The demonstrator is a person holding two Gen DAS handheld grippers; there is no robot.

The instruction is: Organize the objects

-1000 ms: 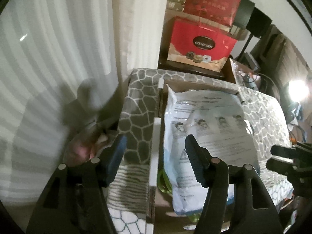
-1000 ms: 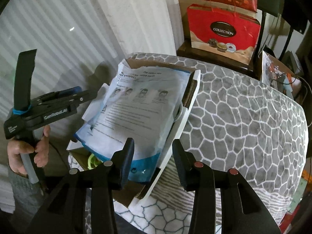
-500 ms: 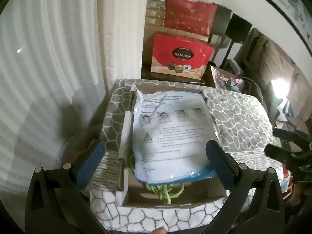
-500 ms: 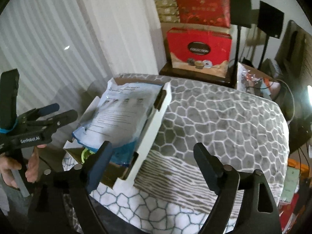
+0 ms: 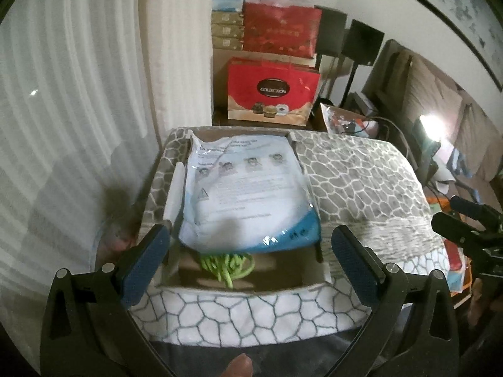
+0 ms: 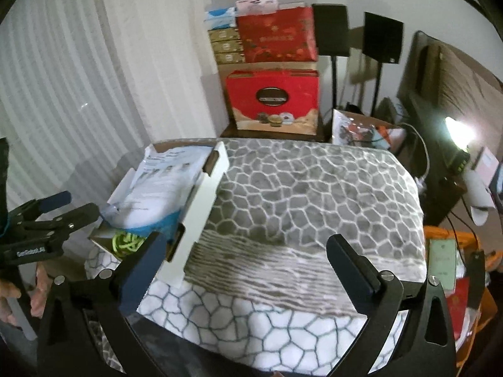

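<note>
Patterned grey-and-white bedding covers the bed that carries everything, and both the left claw and the right claw hang over its near edge, the left spread wide and the right's jaws opening, with nothing between either pair. At the bed's left edge the cardboard box already holds a printed plastic packet lying over a green cord, so the packing looks largely done, with perhaps the flaps left to close. Beyond stand white curtains and stacked red gift boxes at the far wall.
</note>
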